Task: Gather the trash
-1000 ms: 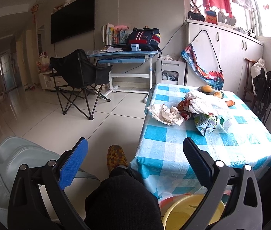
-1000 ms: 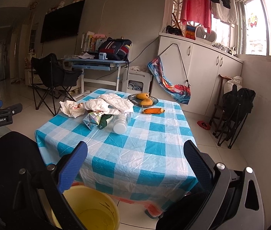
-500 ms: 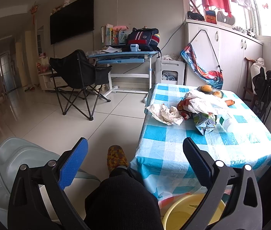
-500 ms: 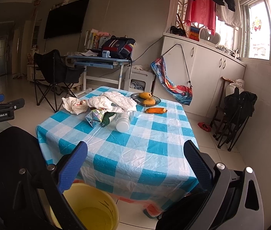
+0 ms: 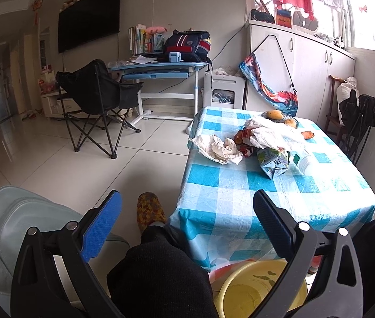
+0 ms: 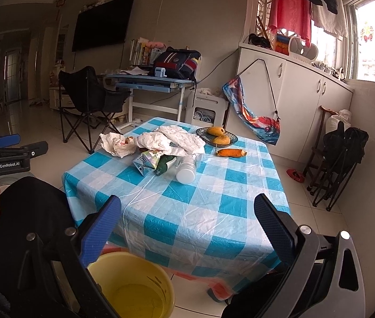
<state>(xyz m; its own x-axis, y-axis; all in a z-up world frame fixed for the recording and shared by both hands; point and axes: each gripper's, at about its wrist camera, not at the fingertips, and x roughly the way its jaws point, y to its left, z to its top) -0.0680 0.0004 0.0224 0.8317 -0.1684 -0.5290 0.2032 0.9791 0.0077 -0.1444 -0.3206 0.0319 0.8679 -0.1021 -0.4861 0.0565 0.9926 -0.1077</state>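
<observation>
Trash lies on the blue-checked table [image 6: 214, 212]: crumpled white paper [image 6: 118, 145] [image 5: 218, 149], a white plastic bag [image 6: 171, 139] [image 5: 272, 135], a crushed carton [image 6: 146, 163] [image 5: 272, 163], a green item [image 6: 165, 164] and a white bottle [image 6: 186, 171] on its side. A yellow bin [image 6: 131, 286] [image 5: 256, 288] stands on the floor at the table's near edge. My left gripper [image 5: 184, 217] is open and empty, held over my knee, left of the table. My right gripper [image 6: 187, 222] is open and empty, above the bin and the table's near edge.
A dark plate with two mangoes [image 6: 218, 135] and an orange peel-like piece [image 6: 231, 153] sit at the table's far side. A black folding chair [image 5: 94, 98] and a blue desk [image 5: 161, 69] stand beyond. A folded black chair [image 6: 338, 159] leans at the right wall.
Both grippers have drifted slightly; the right view has shifted a little toward the table. Both stay open and empty.
</observation>
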